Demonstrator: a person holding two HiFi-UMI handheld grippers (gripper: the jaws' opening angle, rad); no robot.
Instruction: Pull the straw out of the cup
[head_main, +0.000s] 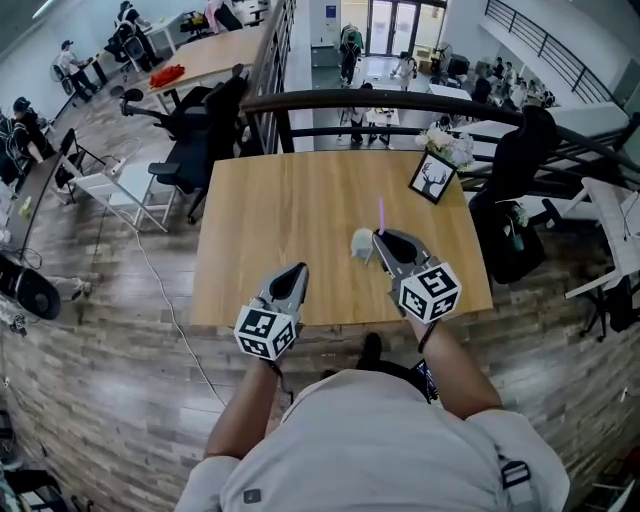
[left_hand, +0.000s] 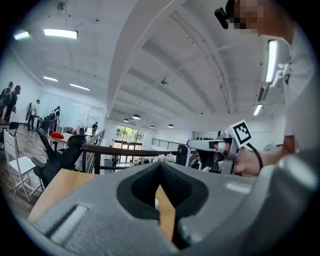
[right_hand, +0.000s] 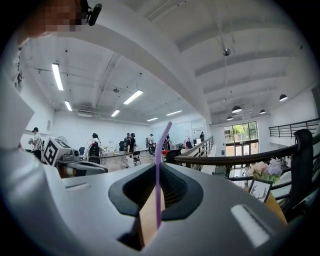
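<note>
Two claws hover over the worktop. Our right claw is closed on the purple straw, which stands nearly upright between its jaws, and its lower end seems to be free of the cup. The cup, small and pale, sits on the worktop just beside this claw; we cannot tell if it is upright. Our left claw has its jaws together with nothing between them, and it is apart from the cup.

We see three risks. The straw is thin and smooth, so it can slide down or swing in the jaws if we turn the wrist quickly. The cup looks light and nothing holds it, so a touch from the right claw can knock it over. If the straw falls, it can roll off the worktop.
</note>
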